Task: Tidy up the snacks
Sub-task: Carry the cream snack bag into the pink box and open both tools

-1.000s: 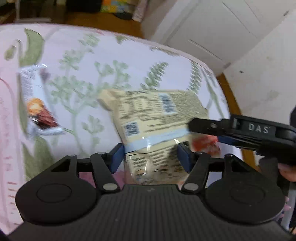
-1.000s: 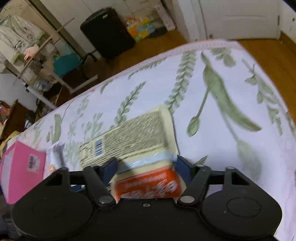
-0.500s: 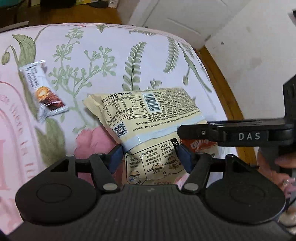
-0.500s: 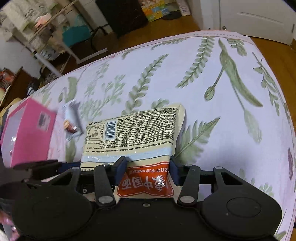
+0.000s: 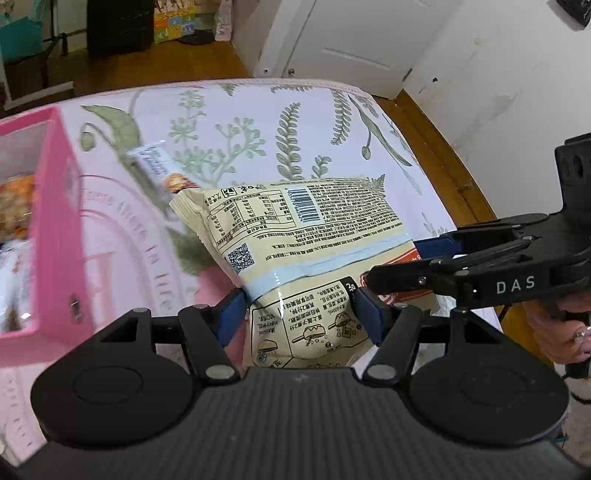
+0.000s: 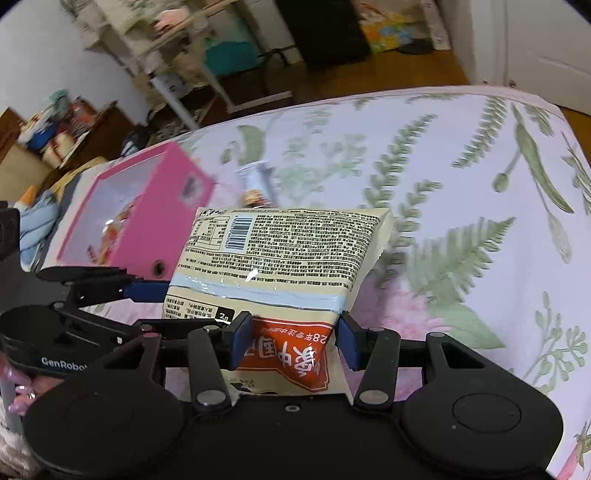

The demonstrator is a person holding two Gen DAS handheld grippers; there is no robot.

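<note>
Cream noodle packet (image 5: 295, 236) carried leftward; pink box (image 5: 55, 221) now in view.
Both grippers, left (image 5: 299, 317) and right (image 6: 293, 341), clench the glossy crinkled packet above the floral bedspread (image 6: 461, 177); barcode, QR code, "28" legible.

A lived-in home room, likely a bedroom. Floral-print bedspread (image 6: 461, 155) over a soft surface; wooden floor (image 5: 207, 62); white panelled door (image 5: 354, 48); cluttered shelving (image 6: 155, 48); dark suitcase (image 6: 325, 29) against the wall.
</note>
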